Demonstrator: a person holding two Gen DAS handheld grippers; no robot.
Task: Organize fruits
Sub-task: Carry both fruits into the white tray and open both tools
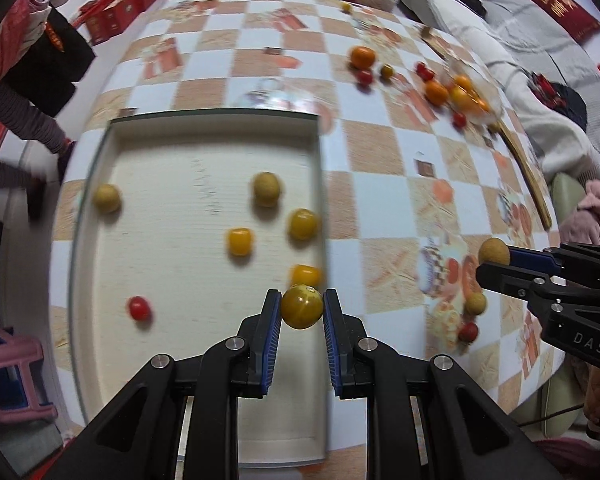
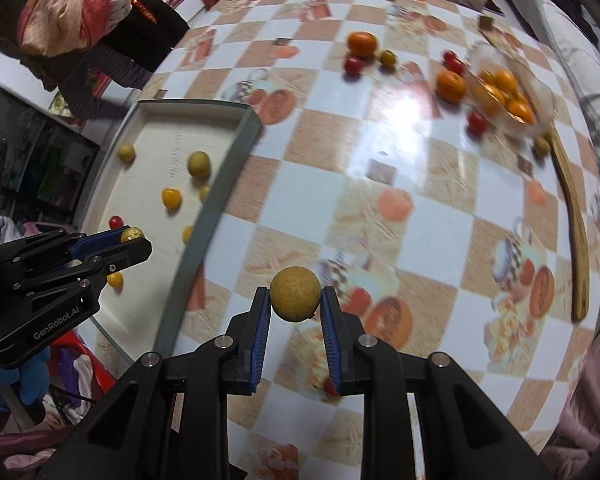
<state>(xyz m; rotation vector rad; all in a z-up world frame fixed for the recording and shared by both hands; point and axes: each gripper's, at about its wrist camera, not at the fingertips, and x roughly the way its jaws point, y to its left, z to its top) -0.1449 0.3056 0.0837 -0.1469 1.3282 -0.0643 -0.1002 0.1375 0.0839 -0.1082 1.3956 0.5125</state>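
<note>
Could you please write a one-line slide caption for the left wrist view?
Left gripper holds a yellow fruit over the white tray; right gripper carries a tan fruit.

The left tool (image 1: pixel 302 306) hangs over the tray (image 1: pixel 100 184) on the worktop (image 1: pixel 380 184), with loose fruits in the tray ahead of it. The right tool (image 2: pixel 294 304) hangs right of the tray — the bowl (image 2: pixel 540 104) of fruit lies far ahead to its right.
</note>
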